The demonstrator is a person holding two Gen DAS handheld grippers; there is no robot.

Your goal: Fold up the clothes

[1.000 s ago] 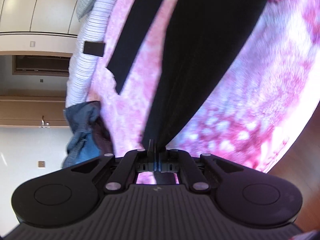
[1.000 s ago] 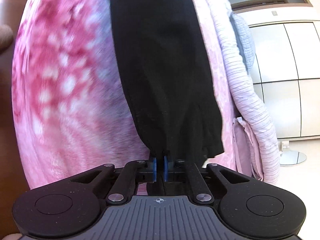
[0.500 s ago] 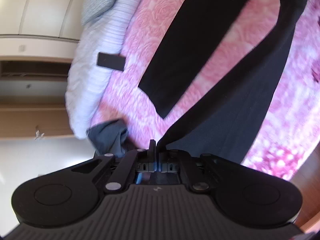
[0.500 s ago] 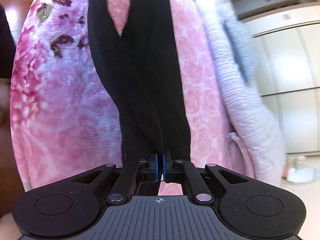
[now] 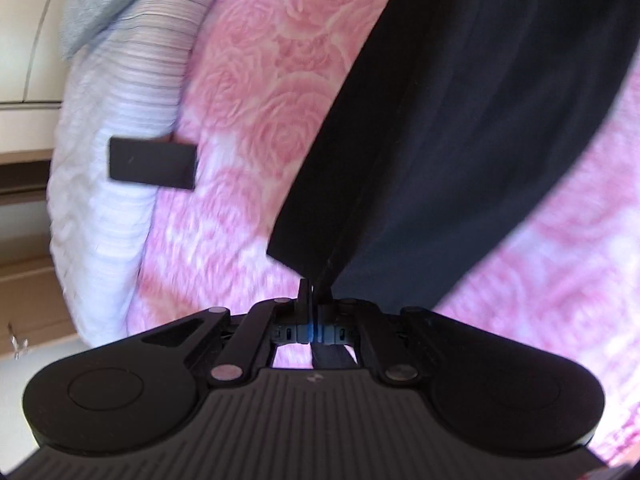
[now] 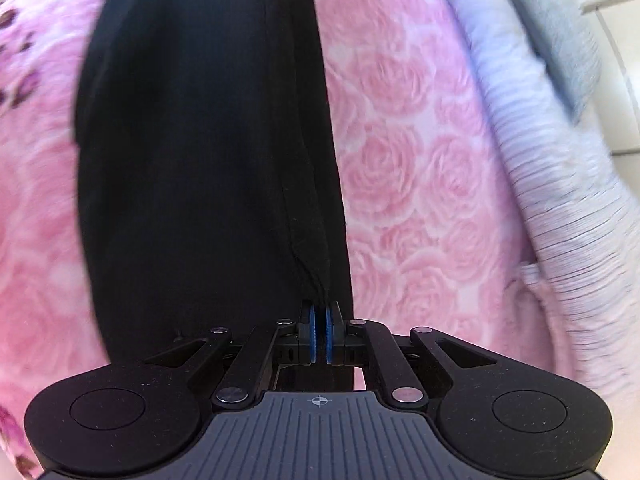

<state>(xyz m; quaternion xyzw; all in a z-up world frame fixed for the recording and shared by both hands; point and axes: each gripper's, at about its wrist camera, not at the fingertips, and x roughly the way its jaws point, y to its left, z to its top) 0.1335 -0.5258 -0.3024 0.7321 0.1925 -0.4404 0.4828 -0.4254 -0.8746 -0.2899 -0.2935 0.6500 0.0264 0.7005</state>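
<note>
At the bottom of the left wrist view sits the left gripper [image 5: 311,300]. Its two fingers are pressed close together, and a corner of the black cloth [image 5: 460,140] is pinched between them. From that pinch the cloth goes up and to the right and fills most of the right side of the frame. A seam runs along it, and one flat edge of the cloth ends just above the fingers. Under the cloth lies a pink blanket [image 5: 256,92] with big roses on it. Farther off, at the left, a white striped cover [image 5: 132,92] lies along the edge of the blanket. A small black flat thing [image 5: 152,163] rests where the white cover meets the pink. In the upper left corner is a grey cloth [image 5: 96,4]; it is blurry.

At the bottom of the right wrist view sits the right gripper [image 6: 320,312]. Its blue pads [image 6: 315,334] are almost shut, and a fold of the same black cloth [image 6: 200,160] is squeezed between them. The cloth goes straight up the middle and left of the frame, over the pink blanket [image 6: 420,160]. At the right side runs the white striped cover [image 6: 560,200], with the grey cloth [image 6: 560,32] in the upper right corner
</note>
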